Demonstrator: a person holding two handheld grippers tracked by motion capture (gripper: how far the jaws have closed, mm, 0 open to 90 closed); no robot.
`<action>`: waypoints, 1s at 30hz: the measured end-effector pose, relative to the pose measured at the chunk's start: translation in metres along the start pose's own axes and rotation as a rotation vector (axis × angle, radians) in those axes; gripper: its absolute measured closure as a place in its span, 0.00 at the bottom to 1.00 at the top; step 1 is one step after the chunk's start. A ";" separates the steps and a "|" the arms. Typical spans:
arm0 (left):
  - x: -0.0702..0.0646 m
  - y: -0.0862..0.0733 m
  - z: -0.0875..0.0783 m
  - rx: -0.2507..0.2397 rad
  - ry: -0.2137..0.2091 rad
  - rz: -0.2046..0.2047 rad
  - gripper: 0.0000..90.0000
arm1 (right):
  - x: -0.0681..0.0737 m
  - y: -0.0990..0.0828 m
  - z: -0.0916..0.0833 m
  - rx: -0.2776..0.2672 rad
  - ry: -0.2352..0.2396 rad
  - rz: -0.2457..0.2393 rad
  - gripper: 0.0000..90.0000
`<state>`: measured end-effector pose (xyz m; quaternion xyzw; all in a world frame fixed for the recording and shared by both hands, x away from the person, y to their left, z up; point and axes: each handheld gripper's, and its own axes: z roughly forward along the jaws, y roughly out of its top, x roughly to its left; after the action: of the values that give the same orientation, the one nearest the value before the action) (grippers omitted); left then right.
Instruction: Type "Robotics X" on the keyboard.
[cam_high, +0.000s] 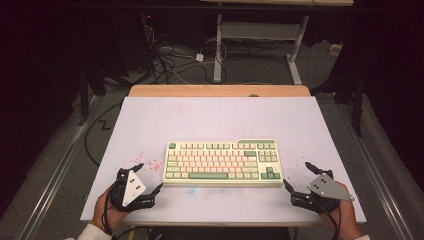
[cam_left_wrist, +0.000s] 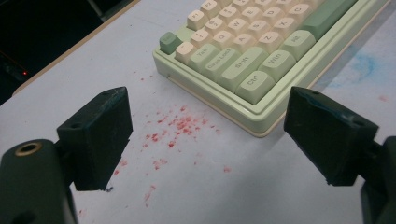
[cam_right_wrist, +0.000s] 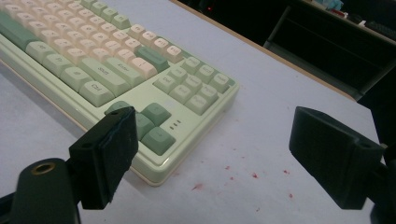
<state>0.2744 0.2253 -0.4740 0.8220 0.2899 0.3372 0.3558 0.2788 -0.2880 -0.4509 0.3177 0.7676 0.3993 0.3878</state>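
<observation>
A pale green and cream keyboard (cam_high: 223, 162) lies in the middle of the white table top (cam_high: 215, 117). My left gripper (cam_high: 149, 176) hovers open just off the keyboard's near left corner (cam_left_wrist: 261, 123), nothing between its jaws. My right gripper (cam_high: 298, 175) is open beside the keyboard's near right corner (cam_right_wrist: 161, 172), jaws wide apart and empty. In the left gripper view the gripper (cam_left_wrist: 210, 135) frames red specks on the table. In the right gripper view the gripper (cam_right_wrist: 217, 154) frames bare table next to the arrow keys (cam_right_wrist: 149, 123).
Red specks (cam_high: 145, 162) stain the table left of the keyboard, and a faint blue smear (cam_left_wrist: 364, 67) lies at its front. A wooden strip (cam_high: 220, 90) edges the table's far side. Beyond it are desk legs (cam_high: 218, 47) and floor cables (cam_high: 165, 60).
</observation>
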 end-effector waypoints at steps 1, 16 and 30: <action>0.000 0.000 0.000 0.000 -0.001 0.001 0.16 | 0.000 0.000 0.000 -0.001 -0.002 0.001 0.18; 0.000 0.000 0.000 0.000 -0.009 0.004 0.16 | 0.001 0.000 0.000 0.002 0.004 -0.004 0.18; 0.000 0.001 0.003 0.003 -0.016 0.005 0.16 | 0.000 -0.001 0.000 0.004 0.007 -0.003 0.18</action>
<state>0.2768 0.2235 -0.4747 0.8259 0.2858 0.3310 0.3559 0.2784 -0.2882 -0.4522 0.3157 0.7703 0.3982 0.3852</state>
